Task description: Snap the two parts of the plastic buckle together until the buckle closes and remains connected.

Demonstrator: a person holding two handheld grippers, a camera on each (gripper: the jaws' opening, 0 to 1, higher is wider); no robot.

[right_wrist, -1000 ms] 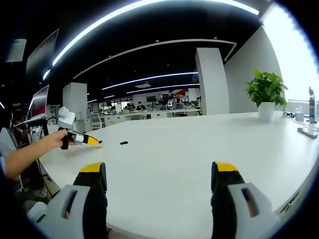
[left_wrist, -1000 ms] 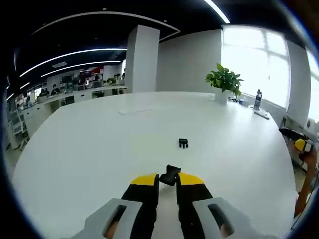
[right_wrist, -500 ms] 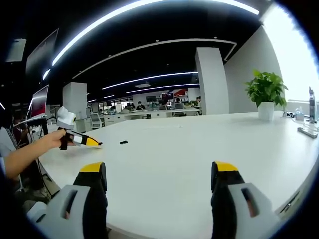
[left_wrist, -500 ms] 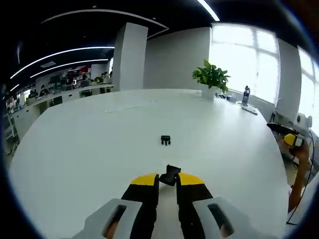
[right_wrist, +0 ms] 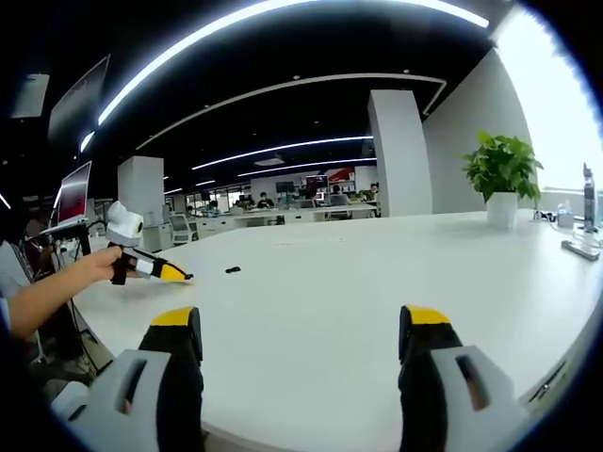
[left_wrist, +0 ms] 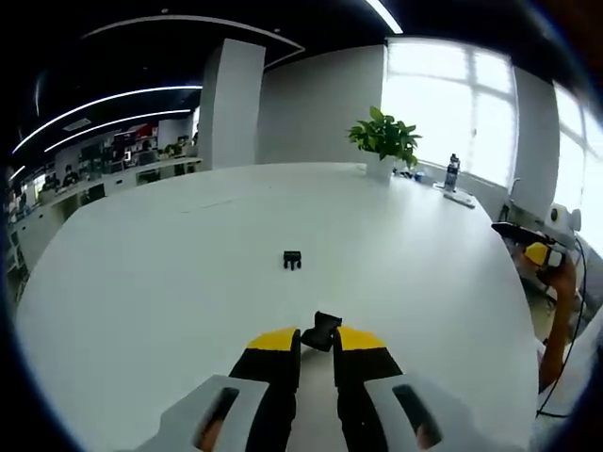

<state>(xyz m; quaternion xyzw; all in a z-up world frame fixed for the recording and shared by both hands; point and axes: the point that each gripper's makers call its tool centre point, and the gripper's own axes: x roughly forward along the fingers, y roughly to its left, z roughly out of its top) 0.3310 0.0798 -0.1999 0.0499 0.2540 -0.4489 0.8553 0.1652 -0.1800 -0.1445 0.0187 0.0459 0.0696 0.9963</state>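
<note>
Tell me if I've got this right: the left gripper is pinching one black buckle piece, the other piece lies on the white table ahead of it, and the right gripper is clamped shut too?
Not quite. The right gripper is open and holds nothing, as the right gripper view shows. The rest stands: the left gripper pinches one black buckle piece, the other piece lies on the white table.

Before you spreads a large, rounded white worktop [left_wrist: 170,273]. A small black plastic buckle piece [left_wrist: 292,260] lies on it near the middle. At the far right edge stand a green leafy plant in a white pot [left_wrist: 382,141] and a dark bottle [left_wrist: 452,172], with a flat object just beside the bottle.
</note>
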